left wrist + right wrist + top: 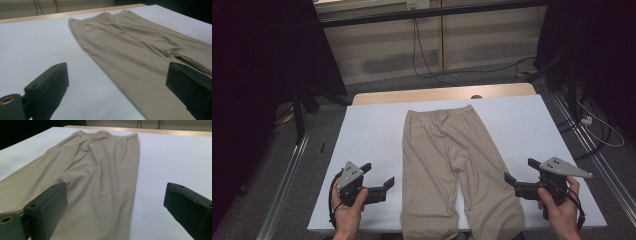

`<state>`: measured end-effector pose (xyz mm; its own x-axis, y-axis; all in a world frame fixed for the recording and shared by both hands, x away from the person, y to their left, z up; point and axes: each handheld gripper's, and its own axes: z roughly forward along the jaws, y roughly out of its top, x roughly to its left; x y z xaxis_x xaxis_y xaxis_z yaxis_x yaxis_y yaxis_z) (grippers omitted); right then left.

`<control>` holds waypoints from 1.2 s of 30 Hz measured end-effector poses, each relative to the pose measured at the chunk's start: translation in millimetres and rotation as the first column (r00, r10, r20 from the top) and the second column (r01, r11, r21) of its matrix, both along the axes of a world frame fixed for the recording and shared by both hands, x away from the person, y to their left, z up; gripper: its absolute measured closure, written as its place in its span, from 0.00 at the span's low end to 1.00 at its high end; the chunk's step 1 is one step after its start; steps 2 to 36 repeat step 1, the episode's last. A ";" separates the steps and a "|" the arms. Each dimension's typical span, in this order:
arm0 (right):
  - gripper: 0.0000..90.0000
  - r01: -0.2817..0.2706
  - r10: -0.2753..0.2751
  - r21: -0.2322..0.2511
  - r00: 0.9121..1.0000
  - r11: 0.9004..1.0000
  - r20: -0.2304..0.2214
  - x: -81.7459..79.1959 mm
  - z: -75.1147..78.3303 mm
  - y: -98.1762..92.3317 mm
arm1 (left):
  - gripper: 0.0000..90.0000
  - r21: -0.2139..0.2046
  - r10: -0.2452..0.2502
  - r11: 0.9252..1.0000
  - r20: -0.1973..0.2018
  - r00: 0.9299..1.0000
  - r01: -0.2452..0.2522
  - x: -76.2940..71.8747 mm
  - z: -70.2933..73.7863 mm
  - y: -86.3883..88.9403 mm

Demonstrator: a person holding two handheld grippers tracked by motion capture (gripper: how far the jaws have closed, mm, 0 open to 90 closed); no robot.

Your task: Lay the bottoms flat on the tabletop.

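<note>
1. A pair of beige, soft-fabric trousers (452, 165) lies flat on the white-covered rectangular table (372, 135), waistband toward 12 o'clock and both legs running to the near edge at 6 o'clock.
2. The left tool (379, 176) sits at about 8 o'clock from the trousers, held in the person's left hand (348, 207); its jaws stand wide with nothing between them, just beside the left leg's outer edge.
3. In the left gripper view the trousers (140, 55) spread from the middle toward 3 o'clock, with bare table (37, 47) at 9 o'clock.
4. The right tool (522, 172) is at about 4 o'clock, gripped by the right hand (559, 210); its jaws are wide apart and empty, near the right leg's outer edge.
5. In the right gripper view the trousers (100, 177) lie from centre toward 9 o'clock.
</note>
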<state>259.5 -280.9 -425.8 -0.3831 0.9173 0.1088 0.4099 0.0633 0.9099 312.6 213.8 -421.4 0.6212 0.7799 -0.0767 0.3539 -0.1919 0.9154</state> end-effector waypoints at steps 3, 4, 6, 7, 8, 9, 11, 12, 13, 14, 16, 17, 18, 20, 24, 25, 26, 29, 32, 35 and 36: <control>0.05 0.001 -0.001 0.001 1.000 1.000 -0.003 0.4 -0.3 0.2 | 0.05 0.002 -0.001 1.000 -0.001 1.000 0.001 1.0 0.0 0.4; 0.05 0.001 -0.001 0.001 1.000 1.000 -0.003 0.4 -0.3 0.2 | 0.05 0.002 -0.001 1.000 -0.001 1.000 0.001 1.0 0.0 0.4; 0.05 0.001 -0.001 0.001 1.000 1.000 -0.003 0.4 -0.3 0.2 | 0.05 0.002 -0.001 1.000 -0.001 1.000 0.001 1.0 0.0 0.4; 0.05 0.001 -0.001 0.001 1.000 1.000 -0.003 0.4 -0.3 0.2 | 0.05 0.002 -0.001 1.000 -0.001 1.000 0.001 1.0 0.0 0.4; 0.05 0.001 -0.001 0.001 1.000 1.000 -0.003 0.4 -0.3 0.2 | 0.05 0.002 -0.001 1.000 -0.001 1.000 0.001 1.0 0.0 0.4; 0.05 0.001 -0.001 0.001 1.000 1.000 -0.003 0.4 -0.3 0.2 | 0.05 0.002 -0.001 1.000 -0.001 1.000 0.001 1.0 0.0 0.4; 0.05 0.001 -0.001 0.001 1.000 1.000 -0.003 0.4 -0.3 0.2 | 0.05 0.002 -0.001 1.000 -0.001 1.000 0.001 1.0 0.0 0.4; 0.05 0.001 -0.001 0.001 1.000 1.000 -0.003 0.4 -0.3 0.2 | 0.05 0.002 -0.001 1.000 -0.001 1.000 0.001 1.0 0.0 0.4; 0.05 0.001 -0.001 0.001 1.000 1.000 -0.003 0.4 -0.3 0.2 | 0.05 0.002 -0.001 1.000 -0.001 1.000 0.001 1.0 0.0 0.4; 0.05 0.001 -0.001 0.001 1.000 1.000 -0.003 0.4 -0.3 0.2 | 0.05 0.002 -0.001 1.000 -0.001 1.000 0.001 1.0 0.0 0.4; 0.05 0.001 -0.001 0.001 1.000 1.000 -0.003 0.4 -0.3 0.2 | 0.05 0.002 -0.001 1.000 -0.001 1.000 0.001 1.0 0.0 0.4; 0.05 0.001 -0.001 0.001 1.000 1.000 -0.003 0.4 -0.3 0.2 | 0.05 0.002 -0.001 1.000 -0.001 1.000 0.001 1.0 0.0 0.4; 0.05 0.001 -0.001 0.001 1.000 1.000 -0.003 0.4 -0.3 0.2 | 0.05 0.002 -0.001 1.000 -0.001 1.000 0.001 1.0 0.0 0.4; 0.05 0.001 -0.001 0.001 1.000 1.000 -0.003 0.4 -0.3 0.2 | 0.05 0.002 -0.001 1.000 -0.001 1.000 0.001 1.0 0.0 0.4; 0.05 0.001 -0.001 0.001 1.000 1.000 -0.003 0.4 -0.3 0.2 | 0.05 0.002 -0.001 1.000 -0.001 1.000 0.001 1.0 0.0 0.4; 0.05 0.001 -0.001 0.001 1.000 1.000 -0.003 0.4 -0.3 0.2 | 0.05 0.002 -0.001 1.000 -0.001 1.000 0.001 1.0 0.0 0.4; 0.05 0.001 -0.001 0.001 1.000 1.000 -0.003 0.4 -0.3 0.2 | 0.05 0.002 -0.001 1.000 -0.001 1.000 0.001 1.0 0.0 0.4; 0.05 0.001 -0.001 0.001 1.000 1.000 -0.003 0.4 -0.3 0.2 | 0.05 0.002 -0.001 1.000 -0.001 1.000 0.001 1.0 0.0 0.4; 0.05 0.001 -0.001 0.001 1.000 1.000 -0.003 0.4 -0.3 0.2 | 0.05 0.002 -0.001 1.000 -0.001 1.000 0.001 1.0 0.0 0.4; 0.05 0.001 -0.001 0.001 1.000 1.000 -0.003 0.4 -0.3 0.2 | 0.05 0.002 -0.001 1.000 -0.001 1.000 0.001 1.0 0.0 0.4; 0.05 0.001 -0.001 0.001 1.000 1.000 -0.003 0.4 -0.3 0.2 | 0.05 0.002 -0.001 1.000 -0.001 1.000 0.001 1.0 0.0 0.4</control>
